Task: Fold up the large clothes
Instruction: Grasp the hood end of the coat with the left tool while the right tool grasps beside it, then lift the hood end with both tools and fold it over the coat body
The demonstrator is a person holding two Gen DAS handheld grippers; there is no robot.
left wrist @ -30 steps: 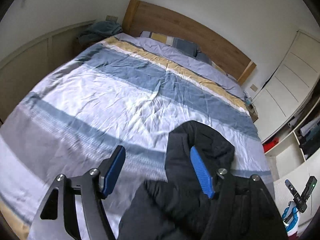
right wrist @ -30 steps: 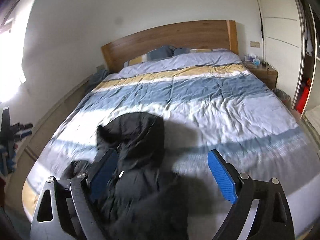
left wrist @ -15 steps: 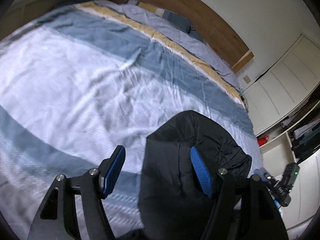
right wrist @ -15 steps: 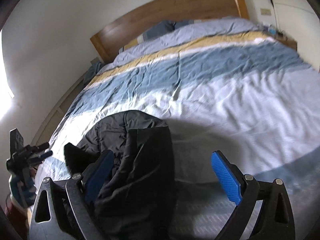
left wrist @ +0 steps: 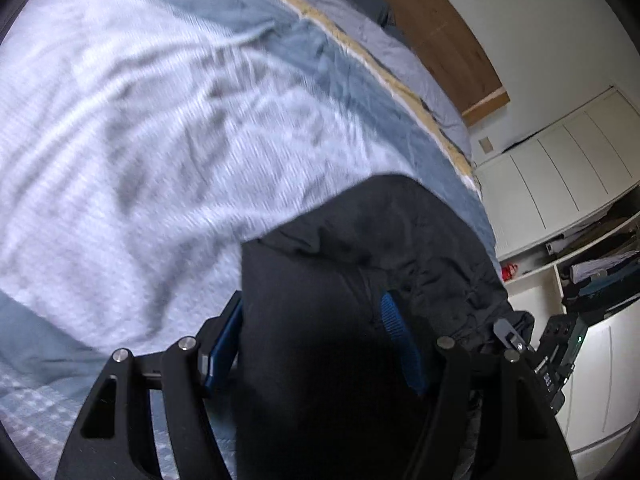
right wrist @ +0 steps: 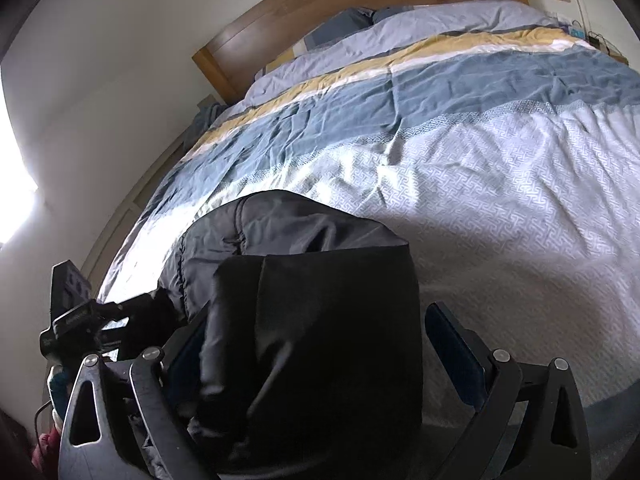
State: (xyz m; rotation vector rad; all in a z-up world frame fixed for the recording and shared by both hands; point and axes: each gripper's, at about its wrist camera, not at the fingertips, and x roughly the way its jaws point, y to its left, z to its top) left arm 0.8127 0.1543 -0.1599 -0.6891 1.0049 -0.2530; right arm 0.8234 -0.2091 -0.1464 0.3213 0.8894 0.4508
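A black padded jacket (left wrist: 380,232) lies bunched near the foot of the bed, its hood end pointing toward the headboard. My left gripper (left wrist: 310,304) hangs low over it, open, with a thick fold of the black fabric filling the gap between its blue pads (left wrist: 400,340). From the other side, my right gripper (right wrist: 316,312) is also open wide around the jacket (right wrist: 288,232). Its right pad (right wrist: 452,344) stands clear of the cloth, while its left pad is partly hidden by fabric. Each view shows the other gripper's body at its edge.
The striped blue, white and yellow bedcover (right wrist: 480,200) spreads wide beyond the jacket up to the pillows and the wooden headboard (right wrist: 360,4). White wardrobe doors (left wrist: 560,168) and open shelves (left wrist: 592,264) stand to the right of the bed.
Both grippers have dropped toward the bed and closed in on the jacket, which now fills the space between each pair of fingers. The right gripper's jaws stand slightly wider.
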